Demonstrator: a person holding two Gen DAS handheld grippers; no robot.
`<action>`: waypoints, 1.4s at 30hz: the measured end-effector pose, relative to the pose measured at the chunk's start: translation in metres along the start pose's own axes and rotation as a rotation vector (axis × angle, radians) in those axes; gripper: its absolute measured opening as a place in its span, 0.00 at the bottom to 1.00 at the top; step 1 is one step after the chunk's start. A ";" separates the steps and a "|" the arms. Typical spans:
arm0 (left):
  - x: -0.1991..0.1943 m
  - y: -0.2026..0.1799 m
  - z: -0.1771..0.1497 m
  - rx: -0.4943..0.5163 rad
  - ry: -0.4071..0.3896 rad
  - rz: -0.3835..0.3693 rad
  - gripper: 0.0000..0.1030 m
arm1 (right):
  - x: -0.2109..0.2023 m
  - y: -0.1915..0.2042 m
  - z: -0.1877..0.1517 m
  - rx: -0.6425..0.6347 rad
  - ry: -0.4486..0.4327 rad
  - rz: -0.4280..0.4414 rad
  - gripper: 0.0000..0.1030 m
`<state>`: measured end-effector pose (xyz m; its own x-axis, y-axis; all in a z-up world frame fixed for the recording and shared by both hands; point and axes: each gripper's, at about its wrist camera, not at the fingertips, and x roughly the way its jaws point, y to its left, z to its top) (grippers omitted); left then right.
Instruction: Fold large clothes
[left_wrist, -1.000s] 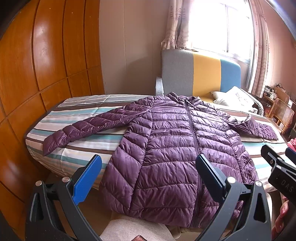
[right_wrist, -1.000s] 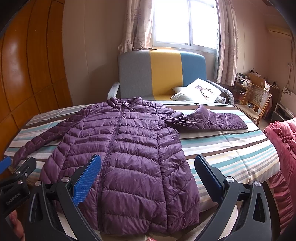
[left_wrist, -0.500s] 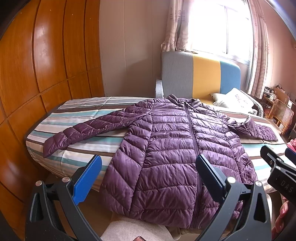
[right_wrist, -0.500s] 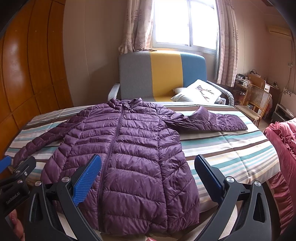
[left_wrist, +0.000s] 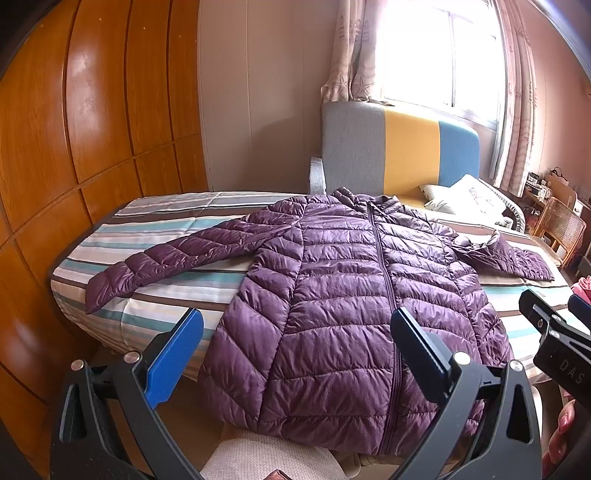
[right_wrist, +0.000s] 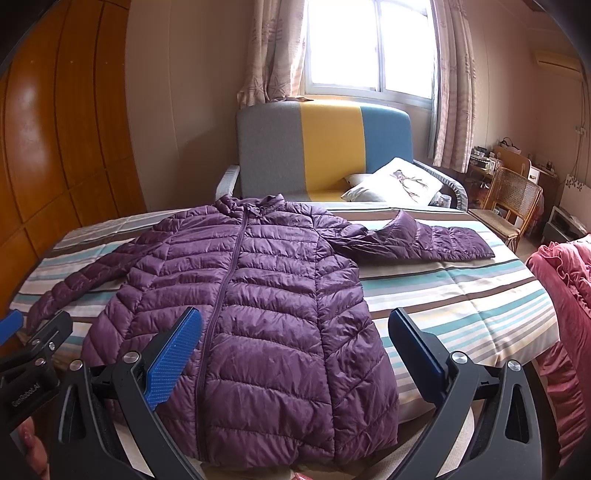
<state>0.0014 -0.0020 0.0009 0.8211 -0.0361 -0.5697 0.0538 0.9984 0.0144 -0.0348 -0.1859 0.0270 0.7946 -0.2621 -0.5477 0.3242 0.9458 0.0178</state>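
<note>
From the left wrist camera, the left gripper (left_wrist: 295, 354) hangs at 6 o'clock with its jaws wide apart and nothing between them. Through the gap lies the purple jacket (left_wrist: 354, 302), spread front-up and zipped on the striped bed (left_wrist: 155, 295), its hem hanging slightly over the near edge. One sleeve (left_wrist: 177, 258) runs out toward 9 o'clock, flat on the stripes; the other sleeve (left_wrist: 509, 258) reaches toward 3 o'clock. The right gripper (left_wrist: 554, 332) shows only as a black edge at 4 o'clock (too little in this view to judge its jaws). A wooden wardrobe (left_wrist: 92, 110) fills the 9 to 11 o'clock side, and an armchair (left_wrist: 399, 147) in grey, yellow and blue stands beyond the bed at 12 o'clock under a bright window (left_wrist: 443, 55).

From the right wrist camera, the right gripper (right_wrist: 295, 354) sits at 6 o'clock, jaws wide apart and empty. The jacket (right_wrist: 243, 302) lies left of centre on the bed (right_wrist: 461, 295), collar toward the armchair (right_wrist: 325, 147). Its right-hand sleeve (right_wrist: 424, 243) is bent across the stripes toward 2 o'clock, the left-hand sleeve (right_wrist: 81, 280) trailing toward 9 o'clock. A corner of the left gripper (right_wrist: 29, 350) enters at 8 o'clock. A white pillow (right_wrist: 395, 181) rests on the armchair seat, a cane chair (right_wrist: 509, 199) stands at 3 o'clock, and a pink ruffled cloth (right_wrist: 565, 314) hangs at 4 o'clock.
</note>
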 end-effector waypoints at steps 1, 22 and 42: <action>0.000 0.000 0.000 0.001 -0.001 0.000 0.98 | 0.000 0.000 0.000 0.001 0.000 0.003 0.97; 0.008 0.000 -0.002 0.006 0.020 0.004 0.98 | 0.006 -0.004 -0.002 0.011 0.019 0.005 0.97; 0.091 -0.015 0.011 0.057 0.059 0.055 0.98 | 0.087 -0.078 0.008 0.121 0.107 -0.104 0.97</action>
<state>0.0811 -0.0209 -0.0423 0.7886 0.0230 -0.6144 0.0429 0.9948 0.0924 0.0126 -0.2842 -0.0156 0.6965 -0.3296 -0.6374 0.4664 0.8830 0.0530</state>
